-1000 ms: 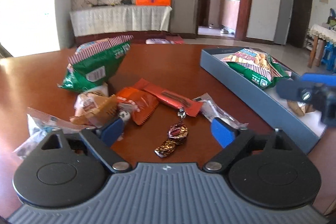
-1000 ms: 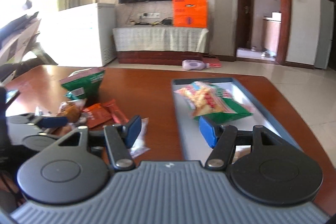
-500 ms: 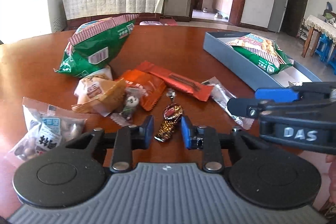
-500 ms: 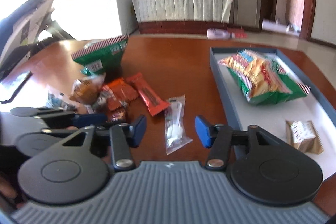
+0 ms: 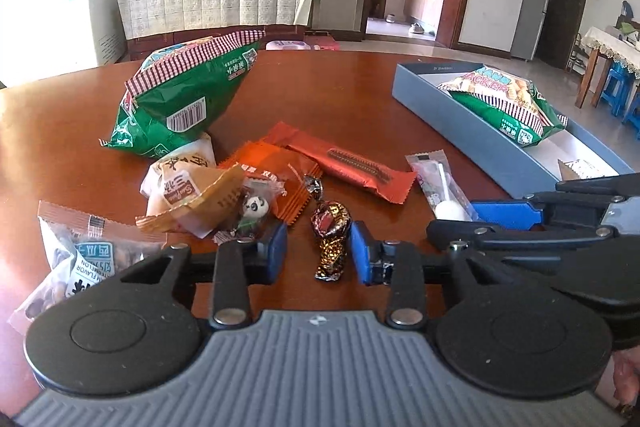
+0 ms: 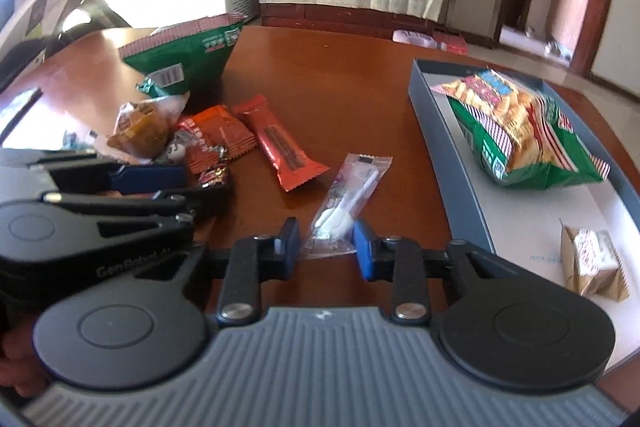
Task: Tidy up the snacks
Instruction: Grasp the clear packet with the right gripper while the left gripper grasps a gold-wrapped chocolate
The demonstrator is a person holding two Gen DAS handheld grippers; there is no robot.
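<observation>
On the glossy reddish-brown wooden tabletop (image 5: 360,99), the left tool (image 5: 319,251) sits low with its blue-padded jaws narrowed around a small twist-wrapped candy in brown and gold foil (image 5: 330,235), a thin gap showing on each side, so the pads flank the candy without visibly touching it. The right tool (image 6: 326,247) likewise has its jaws partly apart, flanking the near end of a clear plastic packet holding a white lollipop (image 6: 348,203); whether the pads touch the packet cannot be told. Between and behind these lie a long red-orange wrapped bar (image 5: 352,163), an orange crinkle-edged sachet (image 5: 276,175), a tan-wrapped pastry (image 5: 188,195) and a large green puffed snack bag with a red-checked top (image 5: 180,99). At the right stands a shallow grey-blue rectangular tray (image 6: 444,155), holding a second green snack bag showing yellow crackers (image 6: 520,131) and a small tan-wrapped cake (image 6: 592,263).
</observation>
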